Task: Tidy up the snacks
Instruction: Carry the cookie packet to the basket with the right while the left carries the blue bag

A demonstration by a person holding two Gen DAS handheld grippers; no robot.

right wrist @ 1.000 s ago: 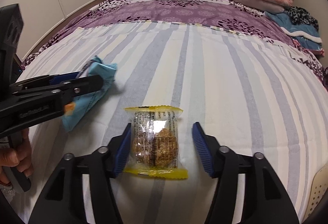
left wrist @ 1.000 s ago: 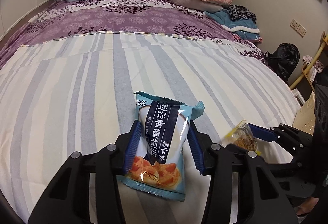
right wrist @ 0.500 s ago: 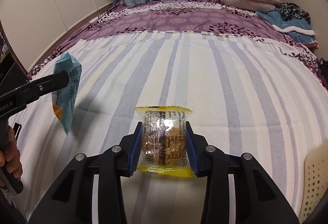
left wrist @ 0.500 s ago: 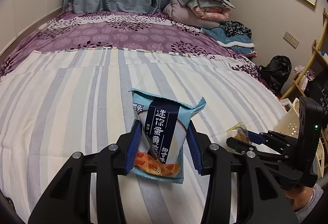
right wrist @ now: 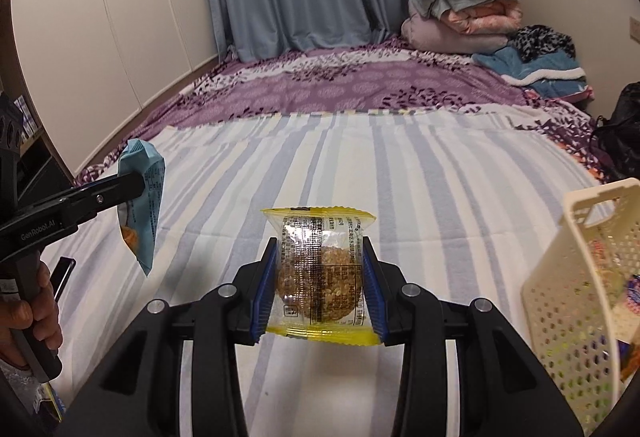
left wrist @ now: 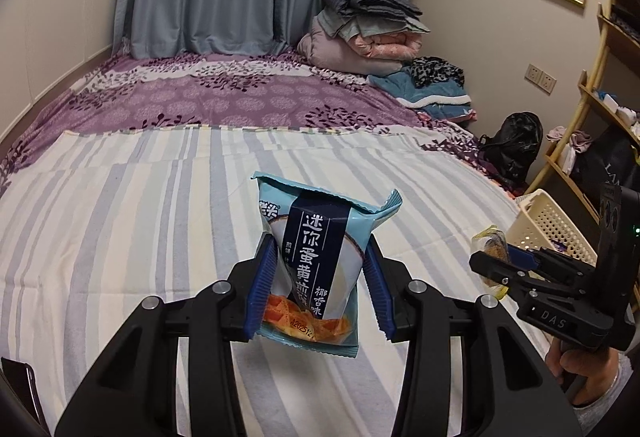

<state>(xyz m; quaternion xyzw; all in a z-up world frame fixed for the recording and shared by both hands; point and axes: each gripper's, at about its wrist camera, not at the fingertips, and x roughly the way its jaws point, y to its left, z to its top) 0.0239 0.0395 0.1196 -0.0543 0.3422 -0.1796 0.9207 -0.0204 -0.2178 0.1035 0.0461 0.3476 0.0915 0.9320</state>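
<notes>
My left gripper [left wrist: 318, 285] is shut on a light blue snack packet [left wrist: 316, 257] with dark blue Chinese lettering and holds it upright above the striped bed. The packet also shows at the left of the right wrist view [right wrist: 142, 205]. My right gripper [right wrist: 320, 285] is shut on a clear, yellow-edged packet of round oat cookies [right wrist: 320, 269], also lifted off the bed. That packet shows small in the left wrist view [left wrist: 490, 249]. A cream perforated basket [right wrist: 580, 277] stands at the right and holds some snacks; it also shows in the left wrist view [left wrist: 548, 225].
The striped sheet [right wrist: 420, 177] covers the near bed, a purple floral cover [right wrist: 360, 85] the far part. Folded quilts [right wrist: 464, 17] are stacked at the far right. A black bag [left wrist: 516, 145] and a wooden shelf [left wrist: 600, 109] stand right of the bed. A dark phone-like object [right wrist: 64, 275] lies at the left.
Both grippers have closed on their packets and lifted them off the bed. The views have tilted up, and the basket has come into view at the right.
</notes>
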